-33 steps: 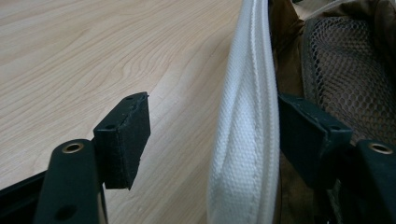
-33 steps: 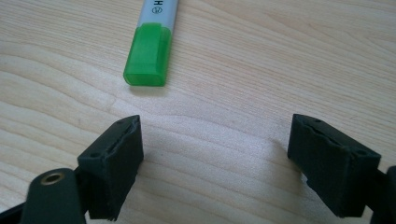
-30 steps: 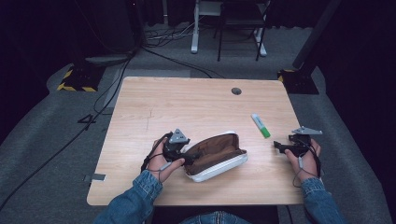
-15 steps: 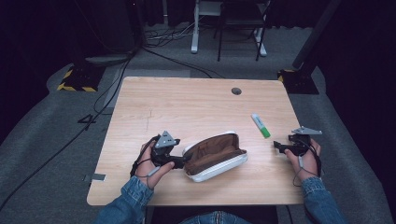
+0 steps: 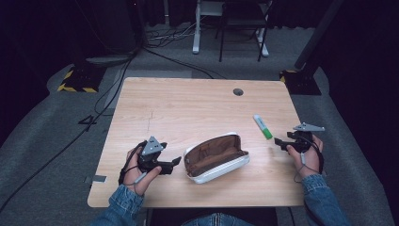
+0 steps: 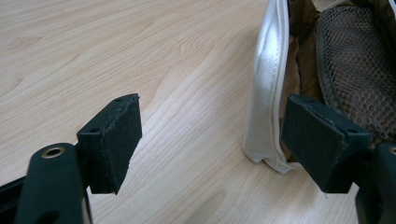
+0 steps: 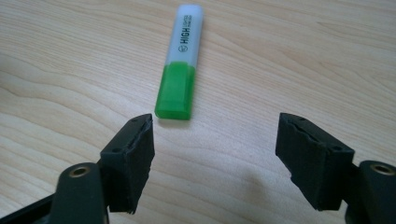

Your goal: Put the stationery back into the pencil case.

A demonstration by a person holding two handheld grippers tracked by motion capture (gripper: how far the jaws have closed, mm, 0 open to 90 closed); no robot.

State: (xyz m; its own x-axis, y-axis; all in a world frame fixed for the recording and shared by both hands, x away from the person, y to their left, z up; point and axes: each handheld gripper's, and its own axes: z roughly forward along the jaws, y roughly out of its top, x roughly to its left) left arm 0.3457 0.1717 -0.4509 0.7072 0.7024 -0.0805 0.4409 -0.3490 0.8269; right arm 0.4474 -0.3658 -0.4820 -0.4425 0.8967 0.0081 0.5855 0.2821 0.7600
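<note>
Here, left gripper [image 5: 175, 162] jaws apart beside open pouch [image 5: 216, 157], right gripper [image 5: 278, 141] jaws apart near highlighter [image 5: 262, 126]

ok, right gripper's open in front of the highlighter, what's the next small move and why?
Probably ease the right gripper forward and down so its fingers straddle the green highlighter, then close. The gripper is open, the highlighter lies flat on the table just ahead of it, untouched, and the pencil case lies unzipped nearby, seemingly ready to receive it. The left gripper is open beside the case.
</note>
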